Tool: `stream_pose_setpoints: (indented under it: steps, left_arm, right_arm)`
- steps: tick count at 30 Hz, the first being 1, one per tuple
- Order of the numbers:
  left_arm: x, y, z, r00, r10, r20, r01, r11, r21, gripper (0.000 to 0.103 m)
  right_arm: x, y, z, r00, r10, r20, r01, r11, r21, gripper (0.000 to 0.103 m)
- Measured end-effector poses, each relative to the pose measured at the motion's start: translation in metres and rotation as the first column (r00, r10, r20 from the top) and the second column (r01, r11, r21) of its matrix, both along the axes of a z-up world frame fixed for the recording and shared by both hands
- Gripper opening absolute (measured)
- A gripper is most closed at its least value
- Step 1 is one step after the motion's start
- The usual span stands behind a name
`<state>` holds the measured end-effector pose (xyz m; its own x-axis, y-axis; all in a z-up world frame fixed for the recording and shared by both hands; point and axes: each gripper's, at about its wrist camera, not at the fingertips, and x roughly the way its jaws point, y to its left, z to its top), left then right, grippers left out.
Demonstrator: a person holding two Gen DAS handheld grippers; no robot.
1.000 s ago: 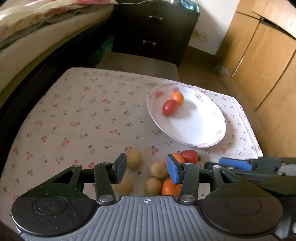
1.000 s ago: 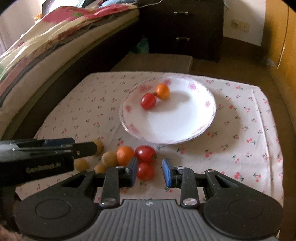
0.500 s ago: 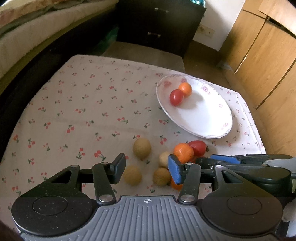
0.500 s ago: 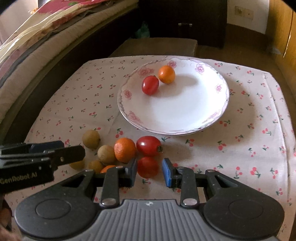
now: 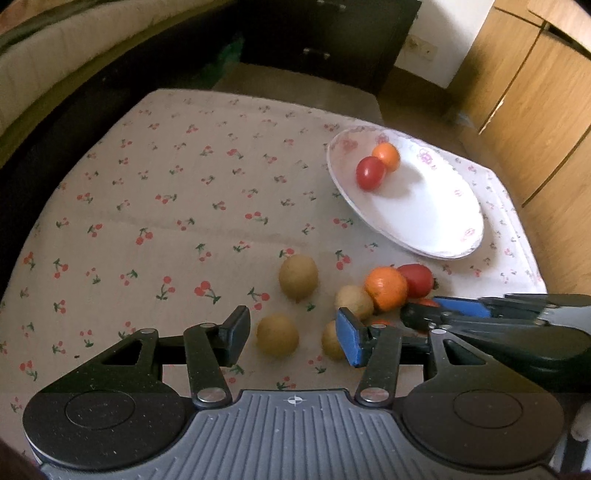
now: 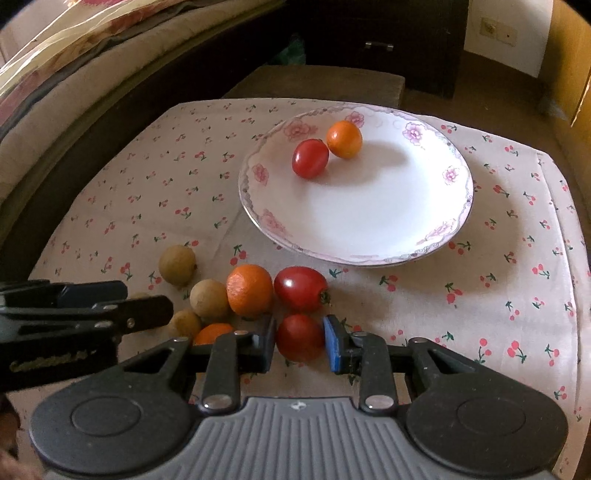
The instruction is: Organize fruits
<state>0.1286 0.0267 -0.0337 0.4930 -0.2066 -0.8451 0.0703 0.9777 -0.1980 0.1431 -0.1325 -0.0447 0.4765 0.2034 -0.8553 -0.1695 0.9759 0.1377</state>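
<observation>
A white floral plate point(image 6: 388, 206) point(image 5: 436, 221) holds a red tomato point(image 6: 310, 158) and a small orange point(image 6: 344, 139). Loose fruit lies on the cherry-print cloth in front of it: an orange point(image 6: 249, 290), a tomato point(image 6: 301, 288), several tan round fruits point(image 6: 177, 264). My right gripper point(image 6: 300, 339) is open with a red tomato point(image 6: 300, 336) between its fingers, close to both pads. My left gripper point(image 5: 291, 334) is open around a tan fruit point(image 5: 277, 334), with gaps on both sides; another tan fruit point(image 5: 298, 276) lies beyond.
A bed point(image 6: 74, 74) runs along the left. A dark dresser point(image 5: 332, 33) stands at the back and wooden cabinets point(image 5: 535, 110) at the right. A brown stool point(image 6: 317, 81) stands behind the table. The cloth point(image 5: 166, 206) covers the table's left half.
Both grippers have moved down and forward toward the loose fruit. The right fingers now sit on either side of the near red tomato; the left fingers frame a tan fruit.
</observation>
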Motion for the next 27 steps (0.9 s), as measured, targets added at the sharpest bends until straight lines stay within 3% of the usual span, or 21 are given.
stream_pose_setpoints:
  steps: [11, 16, 27]
  left_arm:
    - [0.005, 0.002, -0.009, 0.999, 0.052, -0.001, -0.052, 0.998, 0.035, 0.044]
    - [0.003, -0.002, -0.008, 1.0, 0.018, -0.009, -0.017, 0.999, 0.039, 0.035]
    - [-0.016, 0.005, -0.003, 1.0, 0.016, -0.012, -0.015, 1.0, 0.012, 0.034]
  right_arm:
    - [-0.004, -0.005, 0.002, 1.0, -0.002, -0.003, 0.002, 1.0, 0.005, 0.029]
    - [-0.009, -0.004, 0.002, 1.0, 0.003, -0.011, -0.003, 1.0, -0.008, 0.029]
    - [-0.033, -0.014, 0.008, 1.0, -0.008, -0.016, 0.008, 1.0, -0.004, 0.029]
